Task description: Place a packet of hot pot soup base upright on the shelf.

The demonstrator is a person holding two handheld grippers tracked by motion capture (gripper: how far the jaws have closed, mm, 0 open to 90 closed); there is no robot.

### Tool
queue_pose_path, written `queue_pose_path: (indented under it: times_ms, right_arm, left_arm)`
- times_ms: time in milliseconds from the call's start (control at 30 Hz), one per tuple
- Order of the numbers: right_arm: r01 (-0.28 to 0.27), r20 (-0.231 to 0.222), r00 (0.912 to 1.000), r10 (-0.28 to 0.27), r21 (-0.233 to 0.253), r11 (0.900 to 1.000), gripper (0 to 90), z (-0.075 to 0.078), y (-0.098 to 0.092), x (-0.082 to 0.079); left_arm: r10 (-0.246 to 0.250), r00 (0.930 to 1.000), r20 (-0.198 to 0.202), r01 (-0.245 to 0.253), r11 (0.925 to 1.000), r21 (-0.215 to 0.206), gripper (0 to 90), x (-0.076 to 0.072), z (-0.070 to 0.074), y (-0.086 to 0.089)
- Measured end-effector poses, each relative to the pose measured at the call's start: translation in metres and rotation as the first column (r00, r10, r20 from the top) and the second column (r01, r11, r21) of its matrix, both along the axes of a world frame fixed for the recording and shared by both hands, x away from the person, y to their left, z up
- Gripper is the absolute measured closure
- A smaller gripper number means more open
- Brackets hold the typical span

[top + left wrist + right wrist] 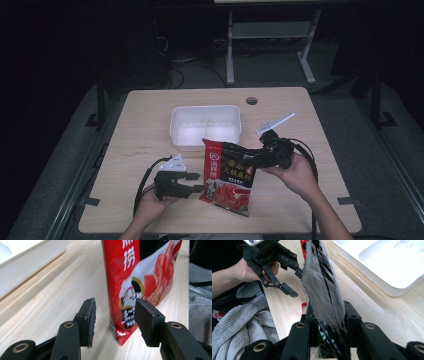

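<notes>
A person sits at a pale wood-grain table (150, 115) with a smooth laminate top, a black two-jaw gripper in each hand. Toward the far middle of the table rests a white rectangular plastic tray (205, 126) with rounded corners, smooth glossy walls and a low ridge dividing it into two compartments.

In front of the tray, a glossy red and black foil food pouch (228, 176) is held partly up off the table. It is a flat, crinkled, rectangular packet with a serrated sealed edge, printed with white Chinese characters, a small cartoon chef and red food pieces. In the high view its long axis runs from the far edge near the tray toward the person, with the far end raised and the near, redder end low at the table.

The right gripper (329, 322) has its jaws closed on the black upper portion of the pouch, the foil pinched flat between the two pads. In the high view the right hand (295, 172) holds that gripper just right of the pouch.

The left gripper (115, 320) has its jaws set apart in a moderate gap with nothing between the rough black pads; the pouch's lower red corner stands just beyond them, and contact cannot be told. The left hand (152, 202) grips it near the table's front edge, the jaws pointing right toward the pouch.

A grey ribbed knit garment (237, 325) shows in the right gripper view, below the table edge.
</notes>
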State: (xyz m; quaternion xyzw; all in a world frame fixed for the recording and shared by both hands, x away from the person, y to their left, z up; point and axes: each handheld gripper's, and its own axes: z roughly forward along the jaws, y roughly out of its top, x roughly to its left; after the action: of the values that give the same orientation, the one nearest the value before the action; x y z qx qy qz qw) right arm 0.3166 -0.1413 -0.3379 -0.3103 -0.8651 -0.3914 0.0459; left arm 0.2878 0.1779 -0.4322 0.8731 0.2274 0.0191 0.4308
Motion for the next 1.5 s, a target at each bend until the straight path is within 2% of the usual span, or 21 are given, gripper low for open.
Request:
queue_pose_path:
  times_ms: [500, 733, 1067, 1200, 1500]
  right_arm:
    - [0.052, 0.039, 0.9979, -0.051, -0.023, 0.998, 71.0, 0.022, 0.004, 0.002]
    - [0.059, 0.051, 0.9971, -0.057, -0.027, 0.998, 71.0, 0.031, 0.007, 0.005]
    - [0.087, 0.070, 0.9938, -0.086, -0.011, 0.996, 70.9, 0.051, 0.011, 0.011]
    - [0.097, 0.092, 0.9911, -0.096, -0.007, 0.995, 71.0, 0.060, 0.014, 0.015]
    - [0.122, 0.117, 0.9856, -0.122, 0.010, 0.992, 71.0, 0.082, 0.025, 0.026]
  left_arm:
    - [0.044, 0.9984, 0.036, -0.047, 0.9969, 0.064, 47.6, -0.003, -0.001, 0.017]
    - [0.057, 0.9976, 0.040, -0.060, 0.9960, 0.066, 46.4, -0.003, -0.001, 0.023]
    - [0.090, 0.9949, 0.045, -0.094, 0.9925, 0.078, 45.4, -0.001, -0.002, 0.038]
    - [0.105, 0.9934, 0.046, -0.109, 0.9905, 0.084, 45.0, 0.001, -0.003, 0.044]
    - [0.094, 0.9944, 0.049, -0.099, 0.9884, 0.115, 43.8, 0.000, -0.004, 0.046]
